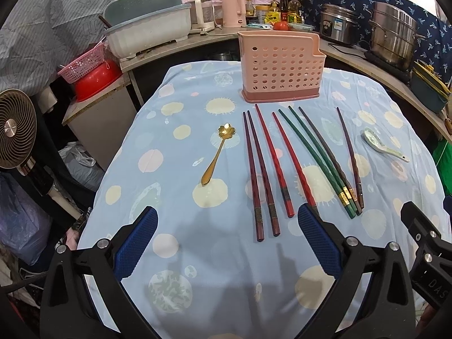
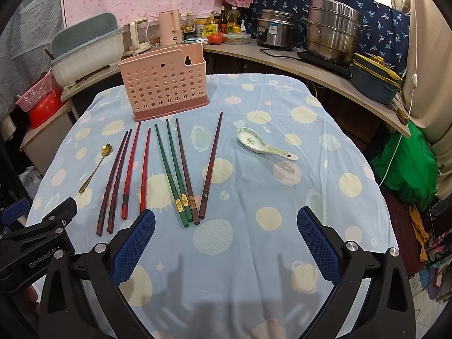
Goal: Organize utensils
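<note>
A pink perforated utensil holder [image 1: 281, 69] [image 2: 165, 84] stands upright at the far side of the table. In front of it lie several chopsticks: a dark red pair [image 1: 258, 175] [image 2: 113, 180], a bright red pair [image 1: 278, 163] [image 2: 135, 166], a green pair [image 1: 316, 155] [image 2: 173, 169] and two brown ones [image 1: 350, 152] [image 2: 210, 166]. A gold spoon [image 1: 216, 154] [image 2: 93, 169] lies left of them. A ceramic spoon [image 1: 384, 148] [image 2: 264, 145] lies right. My left gripper [image 1: 227, 240] is open and empty above the near cloth. My right gripper [image 2: 226, 240] is open and empty too.
The table wears a light blue dotted cloth [image 1: 183, 226] [image 2: 282, 197]. Behind it a counter holds a dish rack [image 1: 147, 28], a pink kettle [image 1: 233, 8], bottles, and steel pots [image 2: 330, 28]. A fan [image 1: 15, 130] stands at the left. The right gripper's body [image 1: 426, 243] shows at the left view's edge.
</note>
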